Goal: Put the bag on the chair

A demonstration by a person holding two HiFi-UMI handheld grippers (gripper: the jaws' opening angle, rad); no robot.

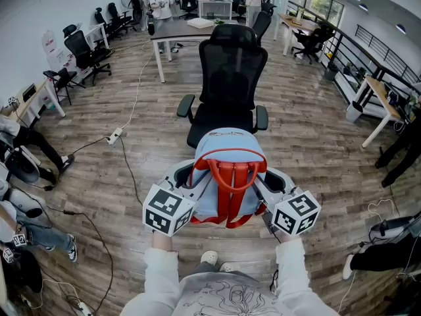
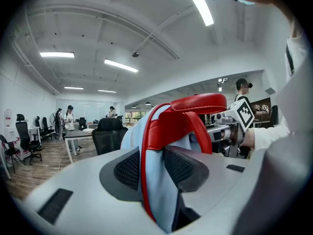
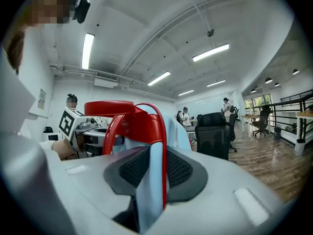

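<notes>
Mid-carry — clamping the bag (image 1: 227,170) from both sides with left gripper (image 1: 189,184) and right gripper (image 1: 268,187), holding it aloft just short of the chair (image 1: 231,64). Needs carrying forward and lowering squarely onto the seat (image 1: 220,118) — only then releasing.

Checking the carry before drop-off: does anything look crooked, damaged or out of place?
Nothing odd with the bag: it is held level and centred, left claw and right claw each clamped on its fabric. The chair stands upright. Only a cable and power strip lie loose across the floor.
</notes>
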